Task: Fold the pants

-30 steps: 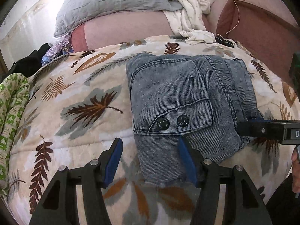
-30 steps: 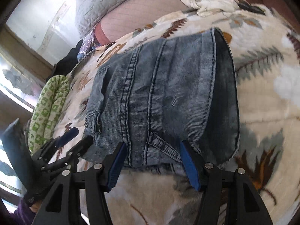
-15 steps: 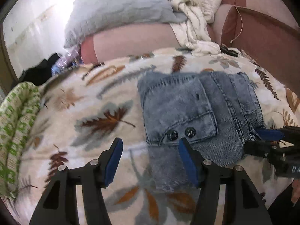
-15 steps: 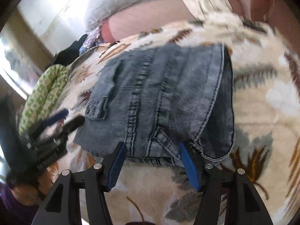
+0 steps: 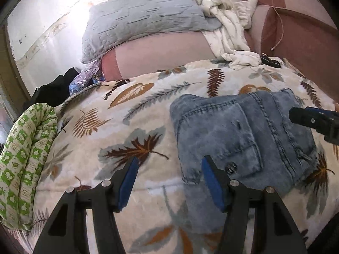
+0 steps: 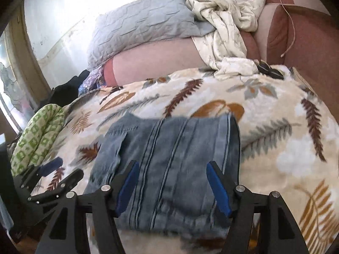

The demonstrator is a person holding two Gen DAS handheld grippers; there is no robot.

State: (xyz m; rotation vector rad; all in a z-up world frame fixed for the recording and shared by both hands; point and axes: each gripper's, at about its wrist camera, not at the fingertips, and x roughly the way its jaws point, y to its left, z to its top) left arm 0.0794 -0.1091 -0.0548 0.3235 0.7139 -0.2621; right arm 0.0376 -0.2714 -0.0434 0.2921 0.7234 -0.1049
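We see the folded denim pants (image 5: 239,139) lying flat on the leaf-print blanket (image 5: 131,131) that covers the bed. Our left gripper (image 5: 169,182) hovers at their near left corner: its right jaw sits over the denim edge beside the buttoned pocket flap (image 5: 243,158), its left jaw over bare blanket, and nothing is pinched between them, so they stand released. Our right gripper (image 6: 172,182) hangs above the pants (image 6: 169,165) with both jaws over the cloth; they have just been opening, with denim below the gap but no pad pressing it. In the right wrist view the seams run away from the jaws, so the bundle's long axis points toward the grey pillow (image 6: 144,23). The picture there is blurred.
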